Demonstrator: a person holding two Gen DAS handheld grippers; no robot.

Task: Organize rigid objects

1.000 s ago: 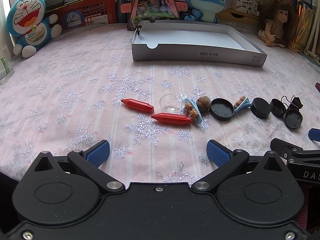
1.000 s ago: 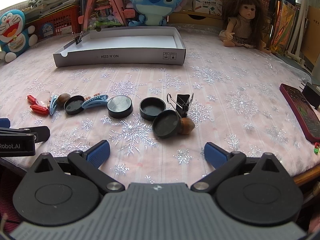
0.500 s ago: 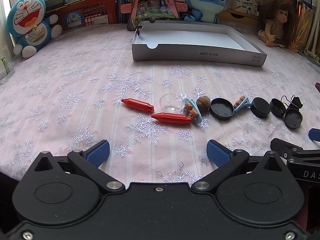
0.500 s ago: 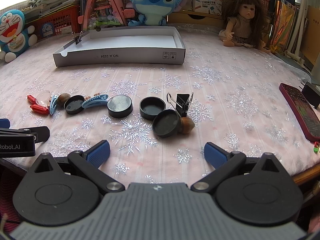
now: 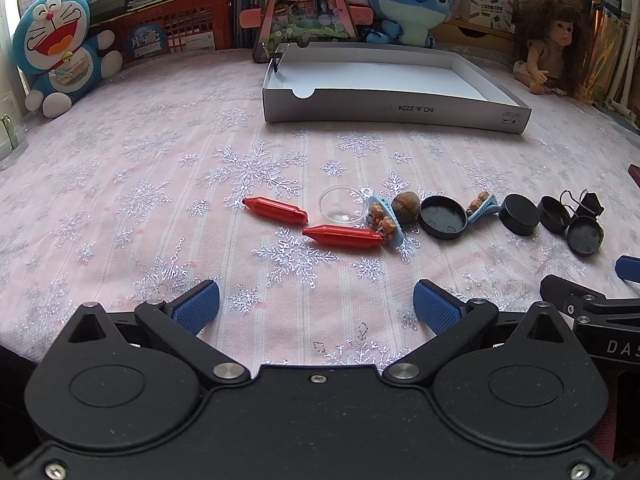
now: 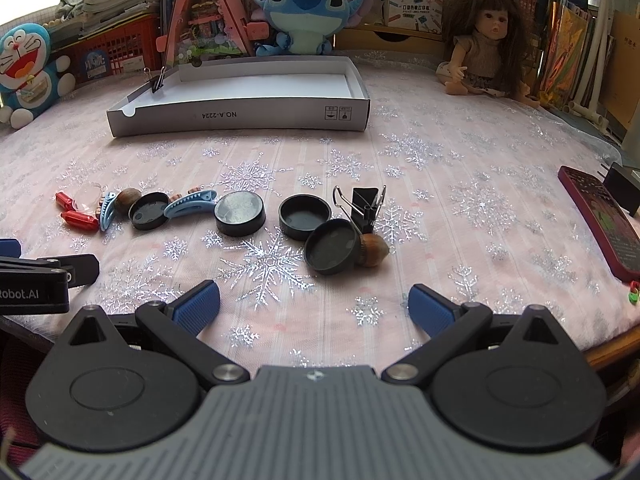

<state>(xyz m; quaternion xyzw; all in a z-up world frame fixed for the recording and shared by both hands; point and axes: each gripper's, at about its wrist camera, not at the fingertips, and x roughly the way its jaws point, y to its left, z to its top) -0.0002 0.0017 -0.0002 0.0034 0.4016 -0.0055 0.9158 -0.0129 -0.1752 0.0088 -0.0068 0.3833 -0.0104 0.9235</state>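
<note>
The left gripper (image 5: 316, 306) is spread wide and empty above the snowflake tablecloth (image 5: 140, 184); at its 12 o'clock lie two red crayons (image 5: 342, 237), a clear lens (image 5: 342, 210) and a blue hair clip (image 5: 385, 220). The right gripper (image 6: 314, 306) is also wide and holds nothing. At its 12 o'clock sit black round lids (image 6: 331, 245), one touching a brown nut, possibly an acorn (image 6: 374, 250), with a black binder clip (image 6: 364, 204) just behind. The white box (image 6: 240, 114) stands farther off at 11 o'clock.

Bright daylight enters from the upper left, blowing out that corner. Focus is sharp. Fisheye distortion bends the edges.
</note>
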